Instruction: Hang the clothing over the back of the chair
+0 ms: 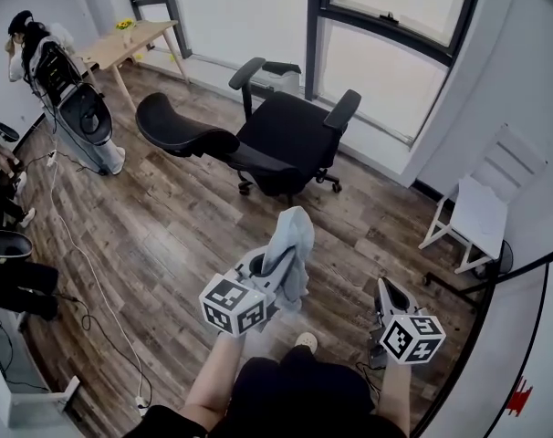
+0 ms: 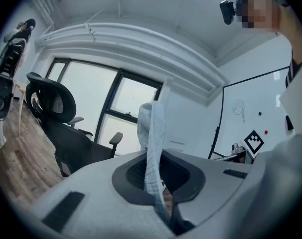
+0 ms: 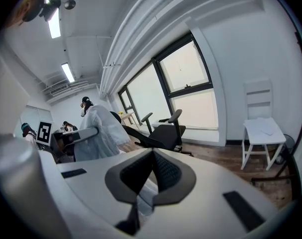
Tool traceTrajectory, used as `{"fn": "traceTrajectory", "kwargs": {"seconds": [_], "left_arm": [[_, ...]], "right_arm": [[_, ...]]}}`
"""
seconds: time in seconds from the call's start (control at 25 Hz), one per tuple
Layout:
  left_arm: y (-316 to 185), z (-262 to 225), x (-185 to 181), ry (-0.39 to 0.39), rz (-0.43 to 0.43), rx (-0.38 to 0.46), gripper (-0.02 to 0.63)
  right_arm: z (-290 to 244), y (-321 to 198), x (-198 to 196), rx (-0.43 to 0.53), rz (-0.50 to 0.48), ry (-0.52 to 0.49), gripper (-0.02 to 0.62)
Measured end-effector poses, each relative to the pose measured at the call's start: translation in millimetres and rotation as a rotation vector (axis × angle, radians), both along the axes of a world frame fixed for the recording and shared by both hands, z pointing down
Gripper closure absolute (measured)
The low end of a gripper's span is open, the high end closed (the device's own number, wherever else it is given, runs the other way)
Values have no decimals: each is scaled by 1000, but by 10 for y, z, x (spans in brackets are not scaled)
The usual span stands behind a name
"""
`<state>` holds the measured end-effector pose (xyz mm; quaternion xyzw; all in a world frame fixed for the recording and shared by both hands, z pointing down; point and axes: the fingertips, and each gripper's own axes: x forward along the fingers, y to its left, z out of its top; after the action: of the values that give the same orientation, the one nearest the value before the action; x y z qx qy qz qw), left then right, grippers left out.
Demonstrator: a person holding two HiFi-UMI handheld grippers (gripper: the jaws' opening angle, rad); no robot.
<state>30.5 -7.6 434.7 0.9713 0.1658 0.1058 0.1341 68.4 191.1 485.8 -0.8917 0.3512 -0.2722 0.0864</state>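
Note:
A pale blue-white garment (image 1: 293, 240) hangs bunched from my left gripper (image 1: 269, 267), whose jaws are shut on it. In the left gripper view the cloth (image 2: 152, 128) rises out of the closed jaws (image 2: 153, 158). The black office chair (image 1: 281, 140) stands ahead by the window, its back (image 1: 181, 130) reclined toward the left, well apart from both grippers. It also shows in the left gripper view (image 2: 66, 128) and the right gripper view (image 3: 167, 132). My right gripper (image 1: 387, 293) is lower right, jaws shut (image 3: 152, 157), with nothing seen held. The garment (image 3: 101, 133) shows at its left.
A white folding chair (image 1: 482, 210) leans by the right wall. A wooden table (image 1: 130, 39) and a grey machine (image 1: 89, 121) stand at the back left, with people seated along the left edge. A cable (image 1: 80, 263) runs across the wood floor.

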Motion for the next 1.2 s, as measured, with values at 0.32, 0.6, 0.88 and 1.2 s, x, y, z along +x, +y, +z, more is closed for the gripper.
{"fn": "traceTrajectory", "kwargs": {"seconds": [0.32,0.6,0.88,1.2], "left_arm": [[149,-51,291,34,-5,-3,591],[264,50,290,-4,18,-13,591],[326,131,520,-18,53,-7,591],[51,6,1142,8,50,3,591]], "right_arm": [[-31,42,361,8,-24,29,595],[93,-4,336,8,-42,-10,595],[216,61,476,36,-4,-44,595],[77,-178,1142,39,12,-17,595]]}}
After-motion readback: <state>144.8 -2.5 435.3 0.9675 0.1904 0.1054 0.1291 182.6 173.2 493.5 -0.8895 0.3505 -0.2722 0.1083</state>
